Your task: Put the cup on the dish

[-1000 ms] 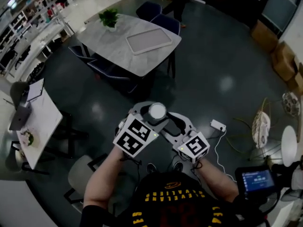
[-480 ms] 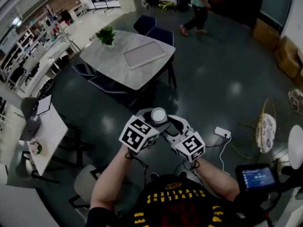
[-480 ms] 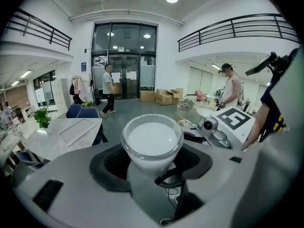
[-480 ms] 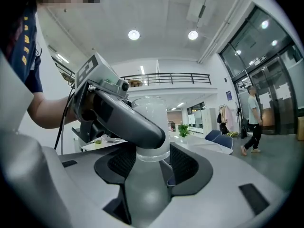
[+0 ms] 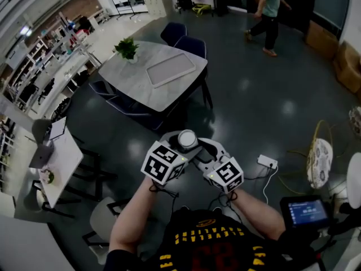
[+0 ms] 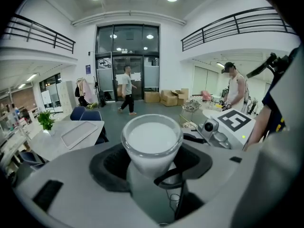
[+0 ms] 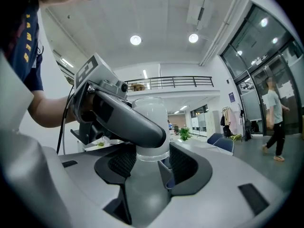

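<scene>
A clear cup [image 5: 186, 138] with a white inside is held in the air in front of the person, above the dark floor. My left gripper [image 5: 179, 141] and my right gripper [image 5: 195, 144] meet at it from either side, and both look shut on the cup. In the left gripper view the cup [image 6: 152, 140] stands between the jaws of the left gripper [image 6: 153, 163], rim toward the camera. The right gripper view has the cup [image 7: 150, 127] side-on in the right gripper [image 7: 149, 161], with a left jaw lying across it. No dish is in view.
A grey table [image 5: 135, 81] with a flat tray [image 5: 170, 69] and a potted plant [image 5: 126, 48] stands ahead, with blue chairs around it. A white desk [image 5: 59, 160] is at the left. A person [image 5: 268, 10] walks at the far right. A power strip [image 5: 267, 162] lies on the floor.
Both grippers keep the cup at about the same height. The person in the background has walked to the right, and the head view has shifted slightly.
</scene>
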`<state>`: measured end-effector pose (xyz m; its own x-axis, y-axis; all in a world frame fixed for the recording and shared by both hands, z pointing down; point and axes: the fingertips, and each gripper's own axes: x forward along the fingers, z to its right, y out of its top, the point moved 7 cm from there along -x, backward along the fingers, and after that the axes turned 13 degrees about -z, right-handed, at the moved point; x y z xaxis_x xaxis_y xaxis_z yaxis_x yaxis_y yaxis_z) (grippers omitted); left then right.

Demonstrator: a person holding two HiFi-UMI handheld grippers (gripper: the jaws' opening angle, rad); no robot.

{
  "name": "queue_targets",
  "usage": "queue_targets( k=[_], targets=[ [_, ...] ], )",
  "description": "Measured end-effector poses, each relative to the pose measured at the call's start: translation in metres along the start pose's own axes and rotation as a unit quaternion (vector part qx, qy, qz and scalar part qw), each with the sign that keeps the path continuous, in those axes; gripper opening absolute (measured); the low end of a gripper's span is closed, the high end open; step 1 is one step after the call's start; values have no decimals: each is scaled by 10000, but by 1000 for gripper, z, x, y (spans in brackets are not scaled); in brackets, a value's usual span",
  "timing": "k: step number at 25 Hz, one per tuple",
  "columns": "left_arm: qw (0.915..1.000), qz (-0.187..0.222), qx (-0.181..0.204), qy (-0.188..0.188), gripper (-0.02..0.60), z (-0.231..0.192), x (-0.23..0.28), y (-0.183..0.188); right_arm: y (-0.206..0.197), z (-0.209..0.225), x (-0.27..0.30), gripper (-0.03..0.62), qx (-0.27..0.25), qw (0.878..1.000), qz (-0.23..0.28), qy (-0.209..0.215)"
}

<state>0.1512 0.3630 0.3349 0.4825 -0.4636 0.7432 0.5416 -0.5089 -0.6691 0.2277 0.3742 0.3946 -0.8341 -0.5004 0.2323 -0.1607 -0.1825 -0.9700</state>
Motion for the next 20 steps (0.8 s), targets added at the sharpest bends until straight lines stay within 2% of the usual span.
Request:
queue_targets(
  k=[5,11,16,20],
  targets=[
    [9989,382,-258,124,262,-2,1,10,6,10,0,222,-58,9998,191,32],
    [9956,807,-367,306,262,-22,-2,20,13,25,16,222,94,9996,275,-11],
    [9895,1324,-531,213,262,-50,1,28,15,48,35,222,296,9992,219,-153],
    [9893,1371,-484,78,262,-77,9,31,18,63,56,222,342,9990,96,-270]
  ],
)
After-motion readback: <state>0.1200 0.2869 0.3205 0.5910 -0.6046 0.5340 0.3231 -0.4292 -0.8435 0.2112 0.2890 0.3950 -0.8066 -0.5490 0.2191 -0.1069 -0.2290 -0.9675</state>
